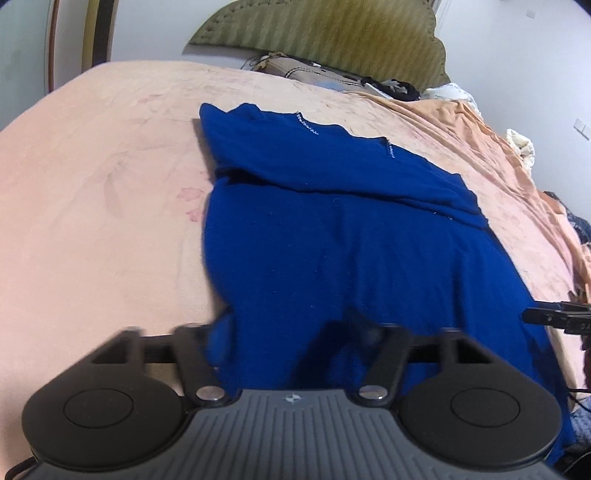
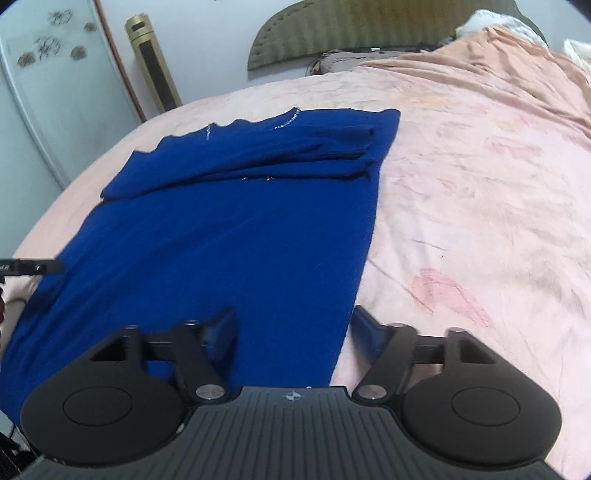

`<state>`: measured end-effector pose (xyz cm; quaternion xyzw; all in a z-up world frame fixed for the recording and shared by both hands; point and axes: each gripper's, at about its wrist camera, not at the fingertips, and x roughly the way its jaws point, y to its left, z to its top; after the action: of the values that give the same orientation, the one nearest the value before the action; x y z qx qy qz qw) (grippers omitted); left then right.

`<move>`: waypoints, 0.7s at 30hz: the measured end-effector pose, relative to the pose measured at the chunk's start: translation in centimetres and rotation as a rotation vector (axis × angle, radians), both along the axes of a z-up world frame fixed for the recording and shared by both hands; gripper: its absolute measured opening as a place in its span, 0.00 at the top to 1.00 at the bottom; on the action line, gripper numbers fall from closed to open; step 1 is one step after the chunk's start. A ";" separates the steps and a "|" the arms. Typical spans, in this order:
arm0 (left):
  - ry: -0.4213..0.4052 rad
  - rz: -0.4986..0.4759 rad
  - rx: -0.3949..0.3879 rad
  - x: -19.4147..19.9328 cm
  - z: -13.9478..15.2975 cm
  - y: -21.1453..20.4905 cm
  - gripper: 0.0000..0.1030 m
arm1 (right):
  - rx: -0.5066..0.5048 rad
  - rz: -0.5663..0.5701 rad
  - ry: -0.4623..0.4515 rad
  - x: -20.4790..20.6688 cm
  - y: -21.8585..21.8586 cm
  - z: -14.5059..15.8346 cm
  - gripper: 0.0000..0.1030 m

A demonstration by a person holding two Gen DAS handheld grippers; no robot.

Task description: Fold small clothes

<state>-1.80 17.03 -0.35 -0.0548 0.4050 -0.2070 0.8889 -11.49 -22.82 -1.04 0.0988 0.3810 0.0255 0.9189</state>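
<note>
A dark blue garment [image 1: 332,240] lies flat on the peach bed sheet [image 1: 92,203], its far end folded over with a beaded trim showing. My left gripper [image 1: 291,328] sits at the garment's near left corner. Its jaws stand partly apart, with blue cloth lying between them and not pinched. In the right wrist view the same garment [image 2: 240,229] runs away from me. My right gripper [image 2: 293,325] straddles its near right edge, one finger [image 2: 221,332] on the cloth and the other on the sheet [image 2: 461,184], jaws apart. Each view shows the other gripper's tip at its side edge.
An olive headboard [image 1: 332,33] and a pile of pillows and bags [image 1: 314,70] lie at the bed's far end. A gold tower fan [image 2: 151,62] and a white cabinet [image 2: 37,92] stand against the wall. Rumpled bedding [image 1: 517,144] lies at the right.
</note>
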 end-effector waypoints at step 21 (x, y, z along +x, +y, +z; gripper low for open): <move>-0.032 0.155 0.018 5.9 0.8 -0.7 0.93 | -0.147 -0.077 -0.184 6.8 -1.5 2.3 0.96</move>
<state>4.06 16.36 0.49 -0.0750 0.3870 -0.1346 0.9091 -4.66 -24.27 1.29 0.0431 0.2920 -0.0288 0.9550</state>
